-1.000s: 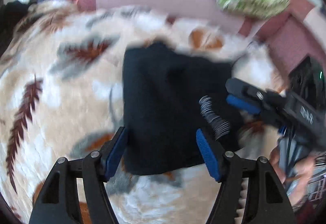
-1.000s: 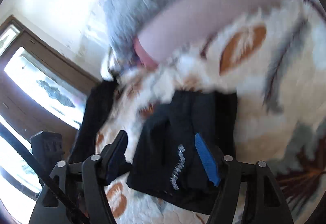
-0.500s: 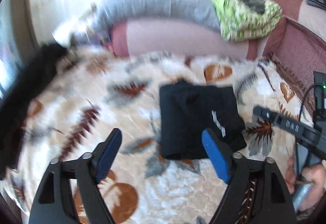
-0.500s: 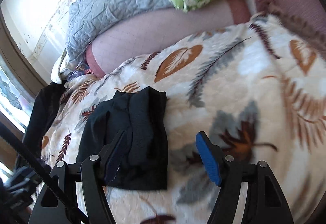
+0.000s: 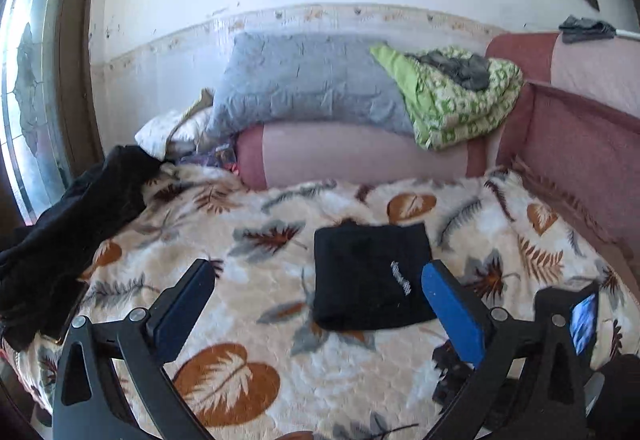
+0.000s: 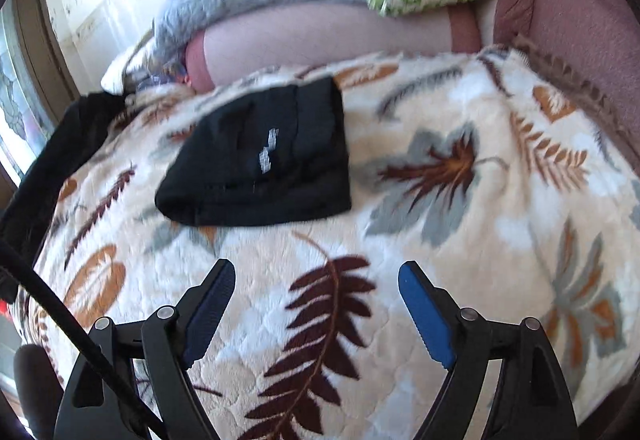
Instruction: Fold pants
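The black pants [image 5: 370,276] lie folded into a small rectangle with a white logo on the leaf-patterned blanket [image 5: 248,324]. They also show in the right wrist view [image 6: 264,164], up and left of centre. My left gripper [image 5: 316,288] is open and empty, held above the blanket just short of the pants. My right gripper [image 6: 316,284] is open and empty, well back from the pants over bare blanket [image 6: 460,240]. Part of the right tool [image 5: 568,324] shows at the lower right of the left wrist view.
A heap of black clothing [image 5: 68,224] lies at the blanket's left edge. A grey pillow [image 5: 304,80] and a green patterned quilt [image 5: 452,100] rest on the pink bolster [image 5: 360,156] at the back. A maroon sofa side [image 5: 580,144] borders the right.
Both grippers have pulled back and up from the folded pants, which stay on the blanket. The right gripper no longer straddles them.
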The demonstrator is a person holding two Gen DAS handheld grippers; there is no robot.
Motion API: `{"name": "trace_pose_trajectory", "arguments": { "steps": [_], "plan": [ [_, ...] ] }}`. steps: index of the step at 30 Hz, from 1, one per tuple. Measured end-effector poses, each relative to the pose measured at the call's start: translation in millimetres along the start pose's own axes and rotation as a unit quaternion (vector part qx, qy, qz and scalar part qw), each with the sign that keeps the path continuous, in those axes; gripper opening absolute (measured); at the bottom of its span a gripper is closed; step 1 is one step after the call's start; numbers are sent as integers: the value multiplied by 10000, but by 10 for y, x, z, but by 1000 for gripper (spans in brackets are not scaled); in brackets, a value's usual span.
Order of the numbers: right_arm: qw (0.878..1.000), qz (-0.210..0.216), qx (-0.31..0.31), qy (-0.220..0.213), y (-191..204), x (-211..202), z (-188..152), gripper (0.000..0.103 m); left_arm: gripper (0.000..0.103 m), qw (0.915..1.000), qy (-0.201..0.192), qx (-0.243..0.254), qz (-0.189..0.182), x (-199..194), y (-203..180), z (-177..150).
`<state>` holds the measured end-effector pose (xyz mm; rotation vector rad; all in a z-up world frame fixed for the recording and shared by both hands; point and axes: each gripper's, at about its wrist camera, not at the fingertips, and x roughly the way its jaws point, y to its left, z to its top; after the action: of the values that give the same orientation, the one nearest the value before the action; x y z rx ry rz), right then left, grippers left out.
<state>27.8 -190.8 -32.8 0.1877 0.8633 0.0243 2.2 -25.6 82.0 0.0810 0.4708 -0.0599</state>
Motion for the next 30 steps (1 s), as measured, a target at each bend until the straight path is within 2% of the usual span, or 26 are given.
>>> {"name": "trace_pose_trajectory", "arguments": {
  "steps": [2, 5, 7, 10, 14, 19, 30],
  "plan": [
    [9998, -125, -69, -156, -13, -12, -7, 88, 103, 9996, 281, 6, 75, 92, -3, -93],
    [9980, -387, -231, -433, -32, -68, -18, 88, 103, 9971, 763, -48, -49, 241, -14, -238],
    [9971, -521, -292, -469, -49, -62, -12, 88, 103, 9945, 1044, -91, -47, 318, -27, -308],
    [9973, -621, -213, -319, -122, 21, -4, 88, 103, 9885, 1507, -129, 48, 467, -36, -396],
    [9973, -723, -118, -53, -197, 153, 8, 88, 103, 9813, 1899, -319, -41, 600, 22, -477],
    [9967, -806, 2, 96, -248, 234, -3, 88, 103, 9776, 2083, -302, 12, 666, 16, -519],
    [9945, -978, -234, 285, -183, 344, -20, 88, 103, 9699, 2428, -50, 184, 792, -61, -654]
  ]
}}
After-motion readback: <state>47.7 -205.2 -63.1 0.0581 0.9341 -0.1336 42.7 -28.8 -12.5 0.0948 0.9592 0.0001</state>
